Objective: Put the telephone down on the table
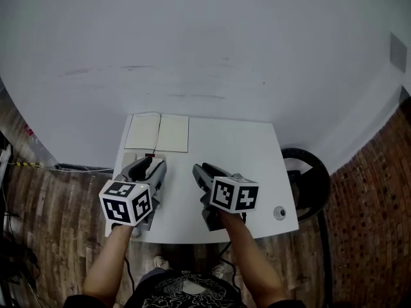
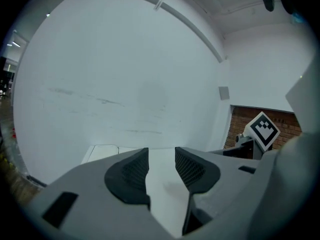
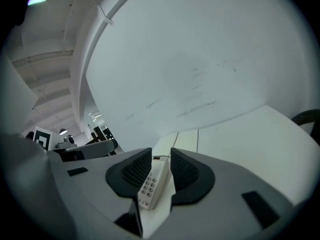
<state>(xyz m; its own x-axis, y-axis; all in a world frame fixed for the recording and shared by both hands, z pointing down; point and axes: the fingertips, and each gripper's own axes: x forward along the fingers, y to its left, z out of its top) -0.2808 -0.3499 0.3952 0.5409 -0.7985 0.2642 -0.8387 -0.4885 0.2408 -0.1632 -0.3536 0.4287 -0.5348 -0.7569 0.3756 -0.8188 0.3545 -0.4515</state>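
The left forearm (image 1: 108, 262) and right forearm (image 1: 252, 265) rise from the bottom edge of the head view. The left tool (image 1: 148, 164) sits just left of centre and the right tool (image 1: 200, 169) just right, side by side. Each tool's jaws stand partly apart, pressing on nothing.

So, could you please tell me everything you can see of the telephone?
The telephone is a slim, off-white, plastic-looking unit with rows of small round keys and a red mark at its far end. It lies flat, keys up, on the white table, near the open notebook. It shows through the gap of the right gripper; no gripper seems to touch it.
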